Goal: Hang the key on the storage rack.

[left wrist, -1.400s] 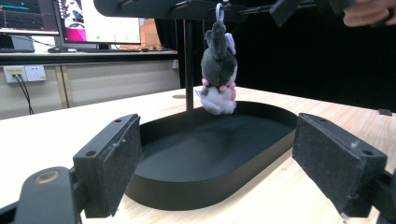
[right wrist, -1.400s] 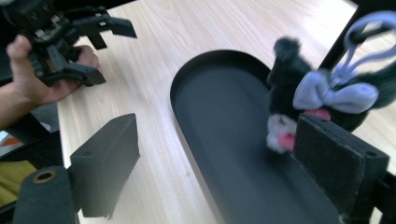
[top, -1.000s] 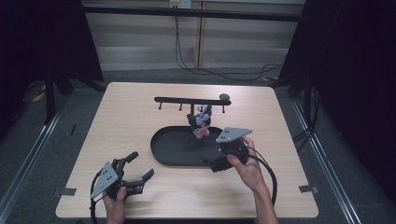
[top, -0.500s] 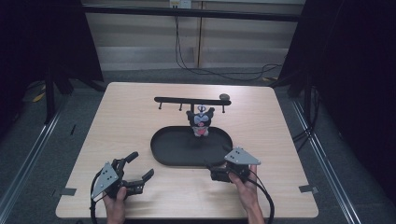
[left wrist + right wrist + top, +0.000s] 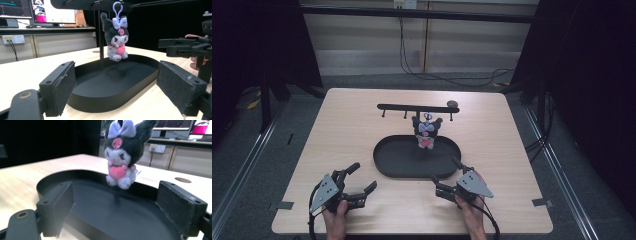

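Near the middle of the high view, the small black and white plush toy with a pink heart (image 5: 426, 134) hangs by its loop from a peg of the thin black metal rack (image 5: 417, 107), just above the far end of the black oval tray (image 5: 387, 161). It looks like the hanging step is finished, and both hands are resting.

Low in the frame, the left tongs (image 5: 358, 182) sit on the pale wooden surface (image 5: 347, 125), spread wide with nothing in them. The right tongs (image 5: 445, 176) are spread wide too, holding nothing, just beside the near rim of the tray.

One second ago, the right tongs were up by the toy, over the tray. Now they have come back toward the bottom of the frame. The toy stays on its peg, and the left tongs have not moved.

Next, I think the tongs would need to reach up, close gently on the soft toy and lift the loop off the peg.
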